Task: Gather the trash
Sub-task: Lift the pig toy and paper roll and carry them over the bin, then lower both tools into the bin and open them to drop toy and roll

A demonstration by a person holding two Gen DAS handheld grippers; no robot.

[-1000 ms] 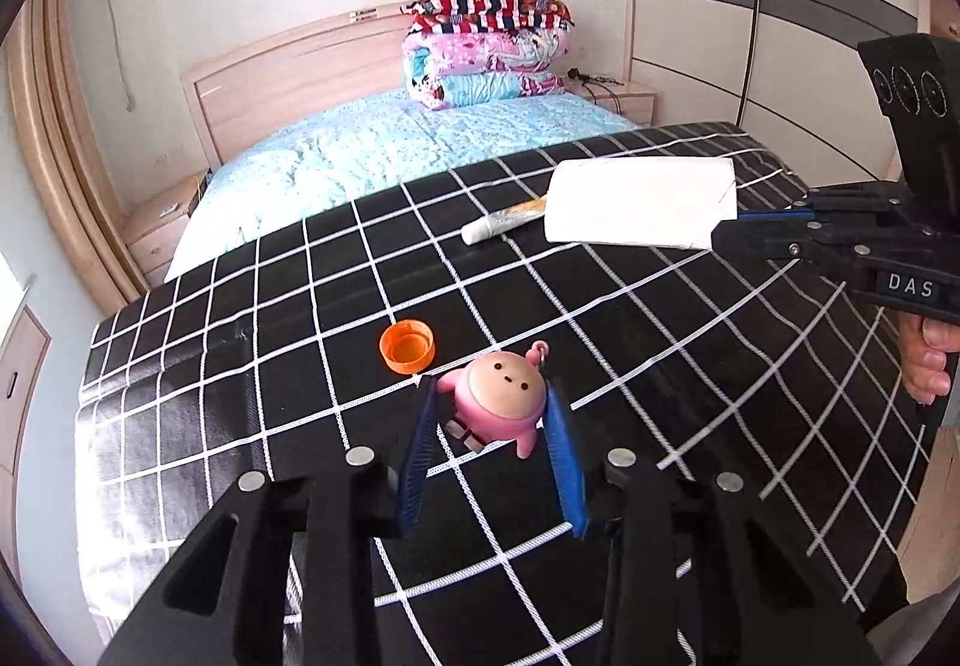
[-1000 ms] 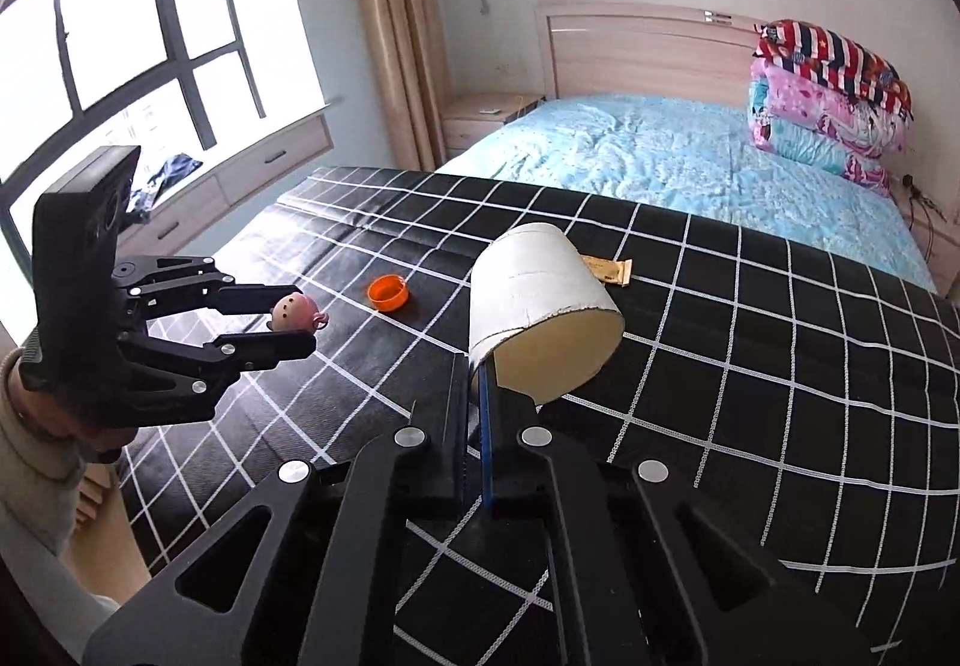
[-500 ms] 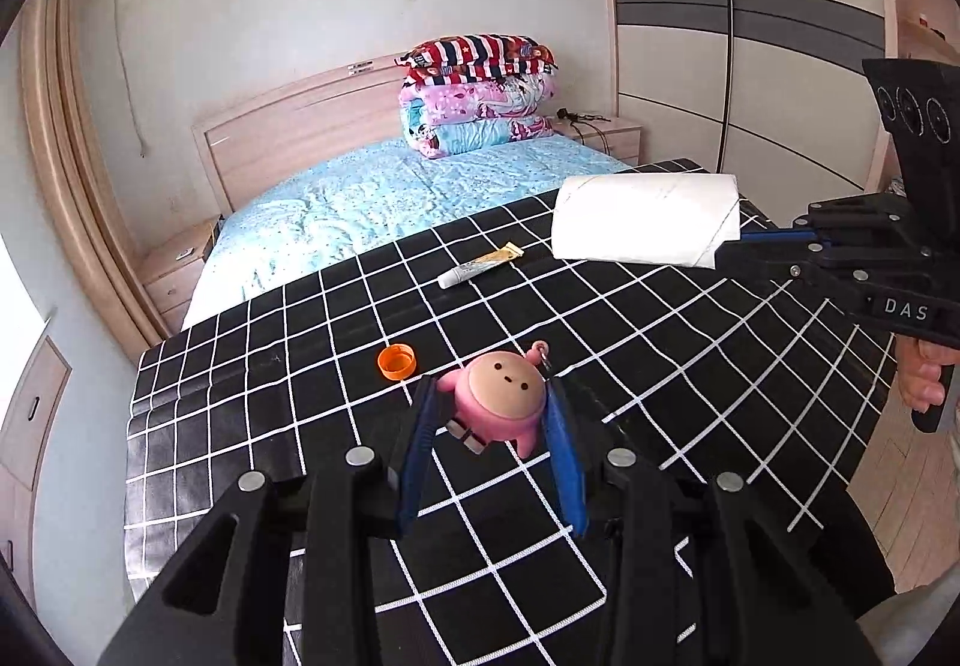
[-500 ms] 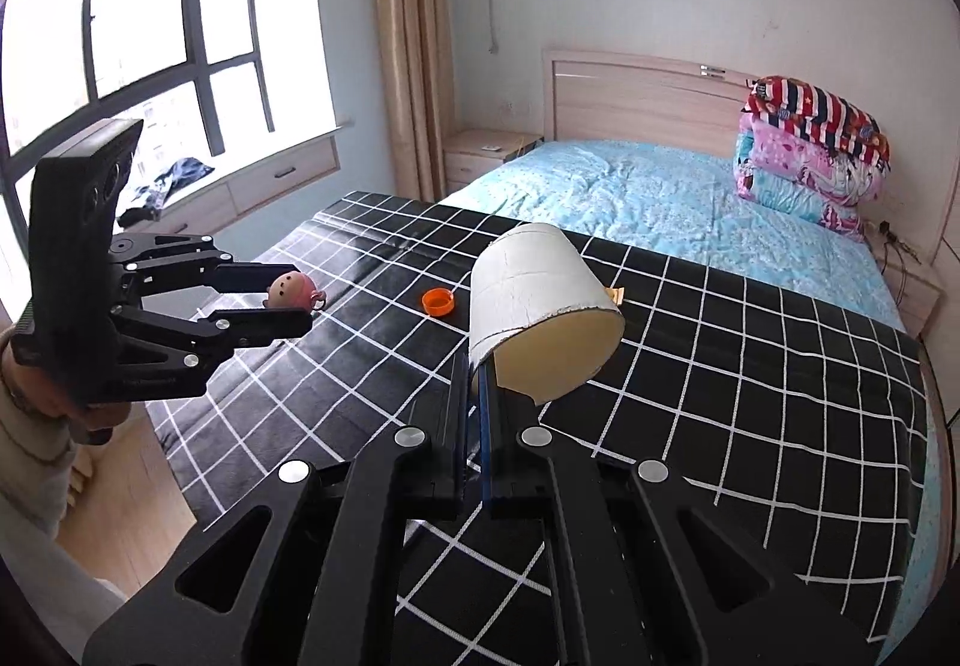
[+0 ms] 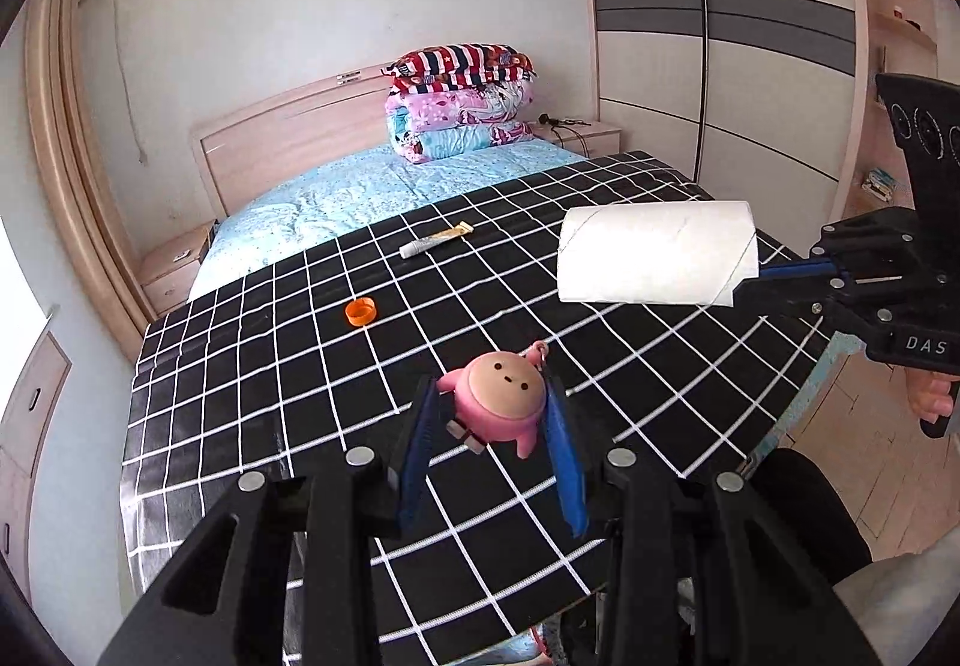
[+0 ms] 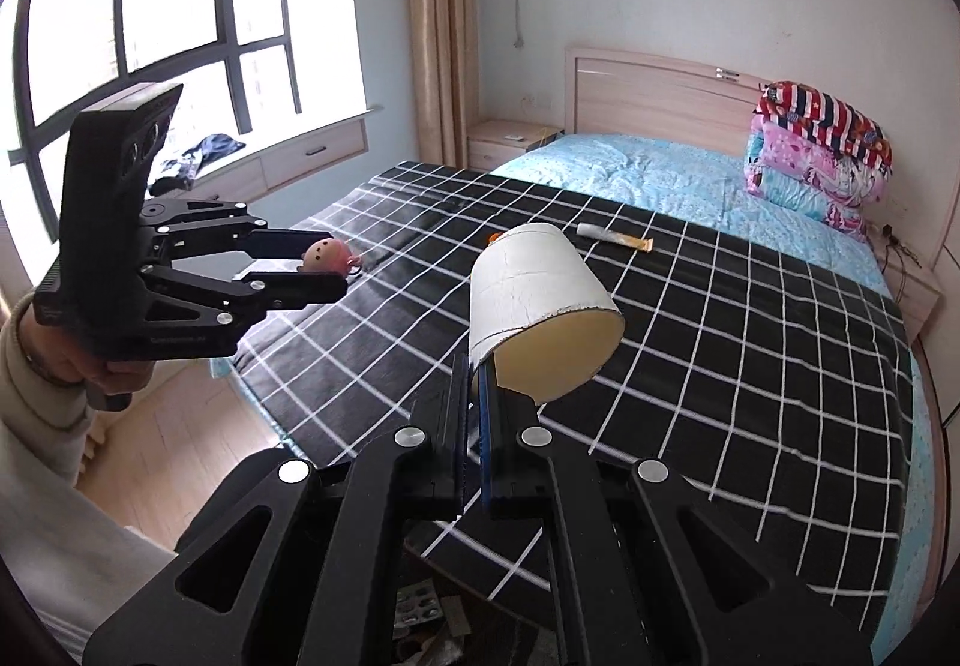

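Observation:
My left gripper (image 5: 492,414) is shut on a small pink doll keychain (image 5: 501,402), held in the air above the black checked blanket's near edge; it also shows in the right wrist view (image 6: 327,258). My right gripper (image 6: 477,366) is shut on the rim of a white cardboard tube (image 6: 534,300), held above the blanket; the tube also shows in the left wrist view (image 5: 654,261). An orange bottle cap (image 5: 360,312) and a small squeezed tube (image 5: 436,241) lie on the blanket.
The black checked blanket (image 5: 252,384) covers the foot of a bed with a blue sheet (image 5: 336,198) and stacked quilts (image 5: 462,102). A wardrobe (image 5: 720,36) stands right, a window bench (image 6: 288,156) left. Some packaging lies on the floor below (image 6: 420,618).
Both grippers have risen and pulled back from the bed with their objects still held. The cap and the squeezed tube stay on the blanket.

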